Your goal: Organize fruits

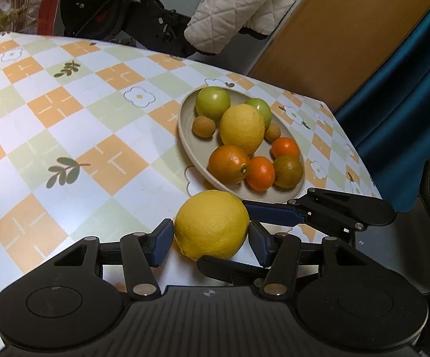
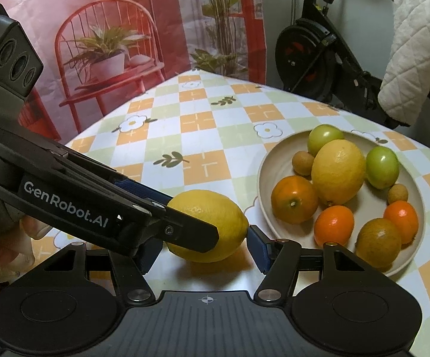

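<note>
Both grippers, left and right, bracket one lemon on the checked tablecloth, jaws spread around it, just beside the fruit plate.

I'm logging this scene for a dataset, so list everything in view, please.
Lemon on table: 1, yellow, between both grippers, near plate.
Lemon in plate: 1, yellow, centre.
Green fruits: 2, far side of plate.
Oranges: 3, near side of plate.
Brownish-green fruit: 1, near rim.
Small tan fruits: 2, beside the plate's lemon.
Plate: 1, beige, on table.
Tablecloth: 1, orange-green checks.
Exercise bike: 1, black, behind table.
Quilted cloth: 1, white, on bike.
Left gripper: open, around lemon.
Right gripper: open, around lemon.
</note>
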`<state>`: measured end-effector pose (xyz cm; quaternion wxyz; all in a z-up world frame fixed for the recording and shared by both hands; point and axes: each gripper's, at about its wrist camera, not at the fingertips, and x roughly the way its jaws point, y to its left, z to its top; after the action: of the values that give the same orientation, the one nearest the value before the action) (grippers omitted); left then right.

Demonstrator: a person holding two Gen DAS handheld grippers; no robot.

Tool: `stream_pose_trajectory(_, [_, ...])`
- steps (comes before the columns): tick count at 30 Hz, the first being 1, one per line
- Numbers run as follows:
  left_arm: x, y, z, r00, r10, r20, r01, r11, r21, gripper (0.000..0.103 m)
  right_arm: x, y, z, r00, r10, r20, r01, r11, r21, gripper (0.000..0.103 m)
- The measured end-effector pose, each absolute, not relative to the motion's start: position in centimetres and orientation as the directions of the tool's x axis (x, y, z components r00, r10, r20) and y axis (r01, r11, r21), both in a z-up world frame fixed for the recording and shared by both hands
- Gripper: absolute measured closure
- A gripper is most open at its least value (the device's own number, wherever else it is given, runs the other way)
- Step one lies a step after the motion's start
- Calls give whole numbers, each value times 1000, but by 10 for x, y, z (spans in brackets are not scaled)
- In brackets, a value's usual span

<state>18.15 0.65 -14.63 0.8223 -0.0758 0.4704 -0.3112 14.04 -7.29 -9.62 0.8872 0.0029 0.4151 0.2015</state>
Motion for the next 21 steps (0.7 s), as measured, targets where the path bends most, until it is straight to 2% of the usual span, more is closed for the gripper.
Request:
stream_pose_trajectory(12, [181,-28,-115,387,-587,-712,487,785,-383,45,134,-109,-70,636,344,-691,-340,929,149,45])
stream_pose_trajectory(21, [199,-85,-104,382,-602,-702,528,765,-369,45,149,-163,-60,662,297,-688,-322,942,97,45])
